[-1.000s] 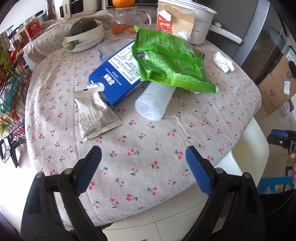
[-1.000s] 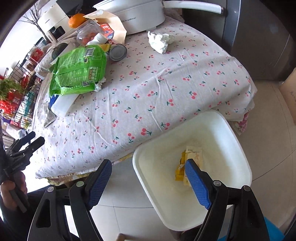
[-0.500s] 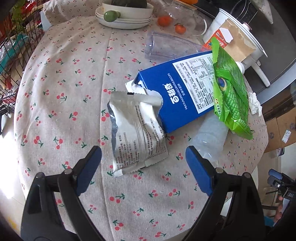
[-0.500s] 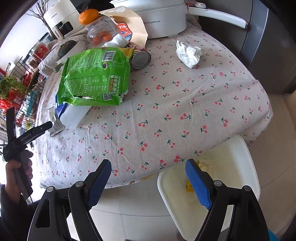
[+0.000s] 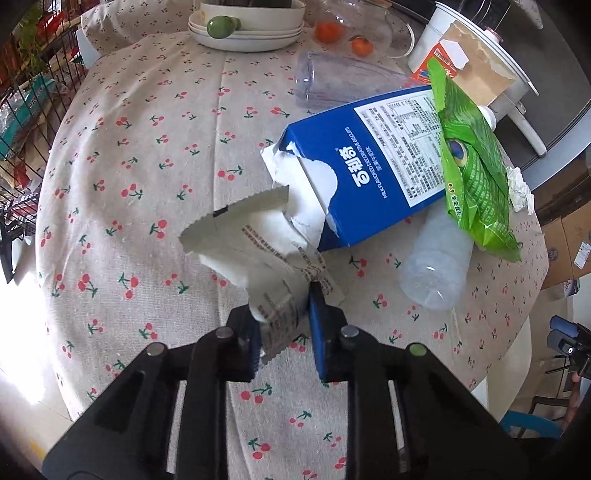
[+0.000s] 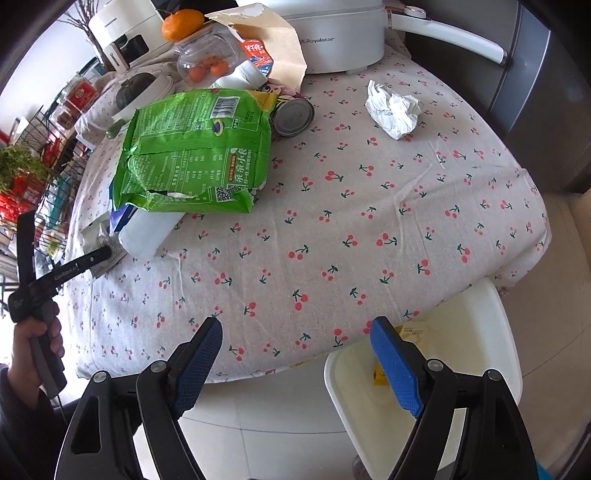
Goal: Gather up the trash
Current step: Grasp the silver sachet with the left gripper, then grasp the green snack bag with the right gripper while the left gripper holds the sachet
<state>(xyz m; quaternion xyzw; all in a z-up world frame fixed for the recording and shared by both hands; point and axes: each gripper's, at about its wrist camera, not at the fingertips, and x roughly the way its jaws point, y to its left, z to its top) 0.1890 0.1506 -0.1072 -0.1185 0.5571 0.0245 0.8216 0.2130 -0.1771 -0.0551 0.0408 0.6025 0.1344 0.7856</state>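
My left gripper (image 5: 282, 321) has its fingers (image 5: 318, 325) clamped on the near end of a silver foil wrapper (image 5: 258, 251), which crumples between the blue pads and rises off the counter (image 5: 147, 155), its torn serrated top pointing toward the far side. I see the wrapper's upper part lying just against the ripped-open end of a blue carton (image 5: 373, 170) that lies flat near the middle of the counter. A green snack bag (image 5: 472, 166) drapes over the carton's right end, and a clear plastic bottle (image 5: 439, 266) lies on its side just beside the carton, toward the right edge. A clear tumbler (image 5: 332, 79) lies tipped over beyond the carton, and stacked white plates (image 5: 247, 35) sit at the far edge.

My right gripper (image 6: 295, 362) hovers off the near edge of the counter with its fingers wide apart and nothing between them. Below it, a white bin (image 6: 461, 369) stands on the floor against the counter's near-right corner, with yellow scraps in its bottom. From this side I see a crumpled white paper (image 6: 393, 109) alone toward the far-right edge, and a tin can (image 6: 293, 117) on its side touching the green bag's corner. The left gripper (image 6: 98, 254) shows at the left edge of the counter, over the wrapper.
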